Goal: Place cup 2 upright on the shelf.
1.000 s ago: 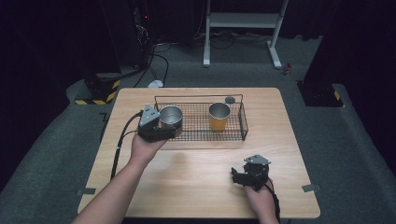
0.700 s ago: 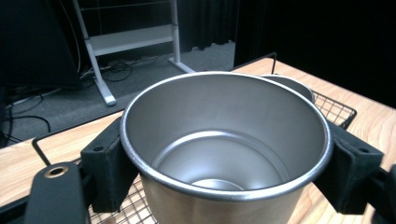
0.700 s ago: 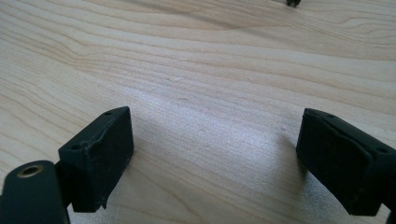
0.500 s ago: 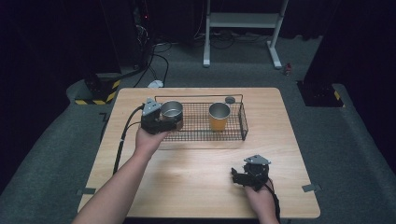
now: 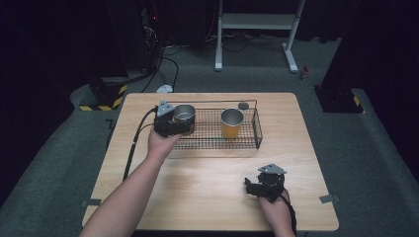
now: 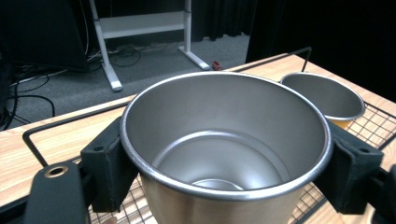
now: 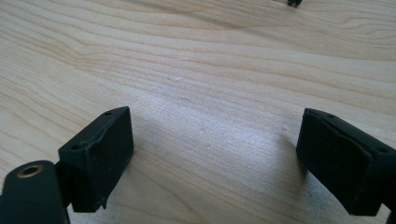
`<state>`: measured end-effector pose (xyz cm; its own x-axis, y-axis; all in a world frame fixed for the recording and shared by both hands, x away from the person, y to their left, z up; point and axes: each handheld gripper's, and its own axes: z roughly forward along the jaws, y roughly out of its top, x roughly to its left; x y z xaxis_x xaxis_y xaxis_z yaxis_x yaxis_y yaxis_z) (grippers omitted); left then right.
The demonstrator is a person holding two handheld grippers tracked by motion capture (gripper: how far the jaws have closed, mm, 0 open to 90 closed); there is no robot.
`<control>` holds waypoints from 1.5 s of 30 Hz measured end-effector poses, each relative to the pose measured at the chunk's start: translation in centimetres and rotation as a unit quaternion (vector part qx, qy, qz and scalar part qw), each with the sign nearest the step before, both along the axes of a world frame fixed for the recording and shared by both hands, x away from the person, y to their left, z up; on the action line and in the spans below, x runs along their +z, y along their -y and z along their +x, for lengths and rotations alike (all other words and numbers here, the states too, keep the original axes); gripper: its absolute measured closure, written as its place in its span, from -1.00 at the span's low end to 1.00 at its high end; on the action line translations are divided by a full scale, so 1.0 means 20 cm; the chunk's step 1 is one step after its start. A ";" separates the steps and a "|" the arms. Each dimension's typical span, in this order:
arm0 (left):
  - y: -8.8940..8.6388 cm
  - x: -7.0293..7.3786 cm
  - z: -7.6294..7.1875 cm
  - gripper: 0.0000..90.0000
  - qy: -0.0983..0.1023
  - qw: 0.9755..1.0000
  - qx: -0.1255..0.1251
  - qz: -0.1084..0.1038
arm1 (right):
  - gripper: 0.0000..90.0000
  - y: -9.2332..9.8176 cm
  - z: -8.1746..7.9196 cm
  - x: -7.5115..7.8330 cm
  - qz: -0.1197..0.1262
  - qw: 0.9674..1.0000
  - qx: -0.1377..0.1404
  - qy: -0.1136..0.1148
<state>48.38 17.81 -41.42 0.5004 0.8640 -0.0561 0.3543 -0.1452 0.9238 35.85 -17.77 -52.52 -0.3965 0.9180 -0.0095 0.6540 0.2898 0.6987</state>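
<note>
Gripping steel cup (image 6: 224,154), left gripper (image 5: 174,124); upright.

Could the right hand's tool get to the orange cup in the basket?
Probably yes. The right tool rests open on the table with nothing in it, and bare wood lies between it and the basket. The orange cup stands upright with open space above, so coming down over the low wire wall looks possible.
</note>
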 end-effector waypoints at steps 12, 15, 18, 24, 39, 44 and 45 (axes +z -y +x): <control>0.05 -0.07 0.07 -0.58 -0.021 1.000 0.015 0.002 | -0.75 0.00 0.00 0.00 0.000 1.000 0.003 0.000; 0.06 -0.09 0.08 -0.58 -0.030 0.999 0.021 -0.003 | -0.75 0.00 0.00 0.00 -0.001 1.000 0.004 0.001; 0.06 -0.11 0.10 -0.58 -0.035 0.999 0.024 -0.001 | -0.75 0.00 0.00 0.00 -0.001 1.000 0.004 0.000; 0.08 -0.16 0.11 -0.59 -0.046 0.999 0.027 0.009 | -0.76 0.00 0.00 0.00 0.000 1.000 0.004 0.000; 0.09 -0.24 0.14 -0.59 -0.082 0.996 0.028 0.038 | -0.75 0.00 0.00 0.00 -0.001 1.000 0.005 0.000; 0.10 -0.27 0.14 -0.59 -0.090 0.994 0.029 0.051 | -0.75 0.00 0.00 0.00 -0.001 1.000 0.005 0.000; 0.10 -0.27 0.14 -0.59 -0.090 0.994 0.029 0.054 | -0.75 0.00 0.00 0.00 -0.001 1.000 0.005 0.000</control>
